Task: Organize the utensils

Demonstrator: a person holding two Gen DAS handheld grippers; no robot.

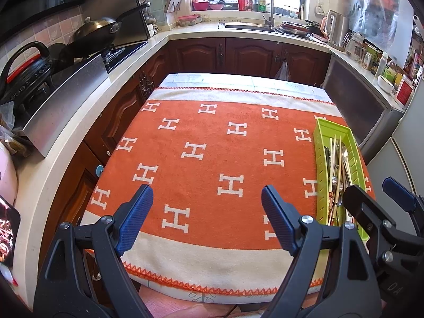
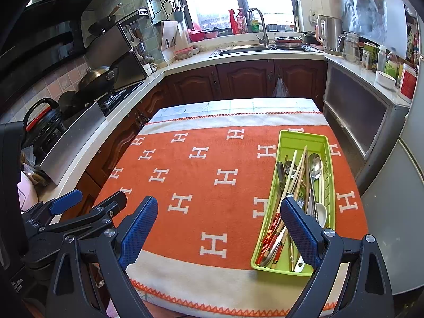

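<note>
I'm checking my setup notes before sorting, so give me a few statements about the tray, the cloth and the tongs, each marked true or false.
1. The green tray holds mixed utensils. True.
2. The left tongs grip a spoon. False: open, empty.
3. The tray sits on the orange cloth. True.
4. The right tongs are shut. False: open.
5. Loose utensils lie scattered across the cloth. False: all are in the tray.

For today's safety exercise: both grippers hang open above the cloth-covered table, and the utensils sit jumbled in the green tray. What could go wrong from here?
1. Chopsticks and spoons cross in the green tray; lifting one may drag others out.
2. The tray sits near the cloth's right edge; a nudge could tip it off.
3. The left gripper and right gripper are close together and might collide.
</note>
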